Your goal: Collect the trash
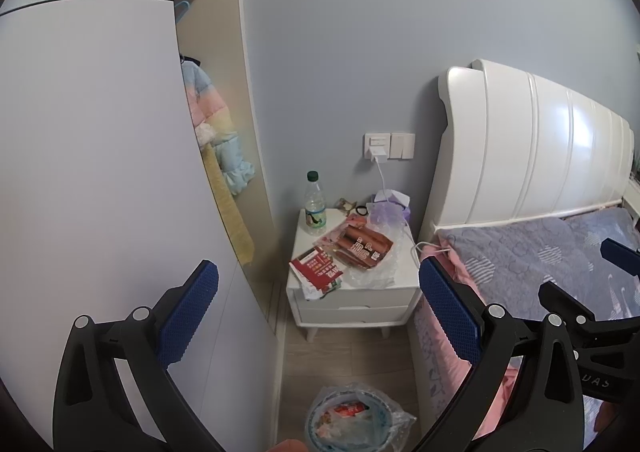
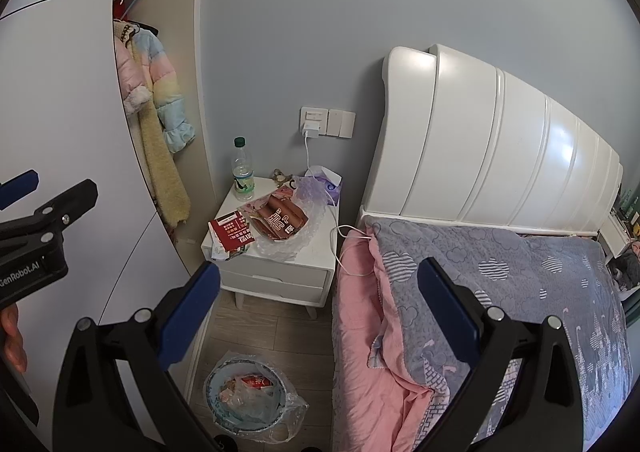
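Left wrist view: left tongs (image 1: 318, 298) are spread wide and grasp nothing, held level and aimed forward at the white nightstand (image 1: 352, 294). Between and beyond the blue pads (image 1: 188, 316) lie a red snack packet (image 1: 366, 246) on clear plastic wrap, a red leaflet (image 1: 318, 268) nearer the front edge, and a plastic bottle (image 1: 314, 201) at the back left corner. Below the tongs, on the floor, stands a bin (image 1: 352, 418) lined with a clear bag holding wrappers. Right wrist view: right tongs (image 2: 318, 298) are likewise released and empty, hovering between nightstand and bed (image 2: 500, 292). A hand (image 2: 12, 336) shows at the far left edge.
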`<state>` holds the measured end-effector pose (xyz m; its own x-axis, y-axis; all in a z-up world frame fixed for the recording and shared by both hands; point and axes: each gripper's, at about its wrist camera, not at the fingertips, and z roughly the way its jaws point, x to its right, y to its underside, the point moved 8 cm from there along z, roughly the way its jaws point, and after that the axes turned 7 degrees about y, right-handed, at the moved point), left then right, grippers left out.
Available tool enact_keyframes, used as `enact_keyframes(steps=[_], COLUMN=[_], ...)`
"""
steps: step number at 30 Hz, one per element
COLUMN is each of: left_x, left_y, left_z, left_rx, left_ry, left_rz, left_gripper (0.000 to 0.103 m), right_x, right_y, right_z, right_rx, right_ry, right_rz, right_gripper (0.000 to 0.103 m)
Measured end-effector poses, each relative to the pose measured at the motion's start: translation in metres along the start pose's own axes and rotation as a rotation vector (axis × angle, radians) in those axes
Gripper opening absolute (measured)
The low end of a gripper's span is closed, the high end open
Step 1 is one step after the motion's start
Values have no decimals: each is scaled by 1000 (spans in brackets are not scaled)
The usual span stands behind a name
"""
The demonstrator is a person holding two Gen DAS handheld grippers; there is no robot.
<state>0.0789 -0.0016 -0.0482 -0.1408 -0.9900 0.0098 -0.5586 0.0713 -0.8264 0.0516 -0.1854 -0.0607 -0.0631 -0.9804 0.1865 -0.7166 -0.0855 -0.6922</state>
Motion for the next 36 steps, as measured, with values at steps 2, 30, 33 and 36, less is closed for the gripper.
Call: enact_keyframes(steps=[2, 30, 33, 36], left_x=[2, 13, 12, 11], left_y=[-1, 2, 3, 3], left_z=[1, 5, 4, 3], left_rx=[-2, -14, -14, -13], left_ry=[-3, 31, 28, 25], left_rz=[4, 12, 12, 9], left_gripper=[98, 98, 98, 98], right_x=[1, 15, 15, 15], right_y=[0, 4, 4, 4], right_z=[1, 7, 5, 4], right_rx=[0, -11, -7, 4], right_ry=[1, -19, -22, -36], right_rz=[2, 14, 12, 15], right_gripper=[96, 96, 96, 96])
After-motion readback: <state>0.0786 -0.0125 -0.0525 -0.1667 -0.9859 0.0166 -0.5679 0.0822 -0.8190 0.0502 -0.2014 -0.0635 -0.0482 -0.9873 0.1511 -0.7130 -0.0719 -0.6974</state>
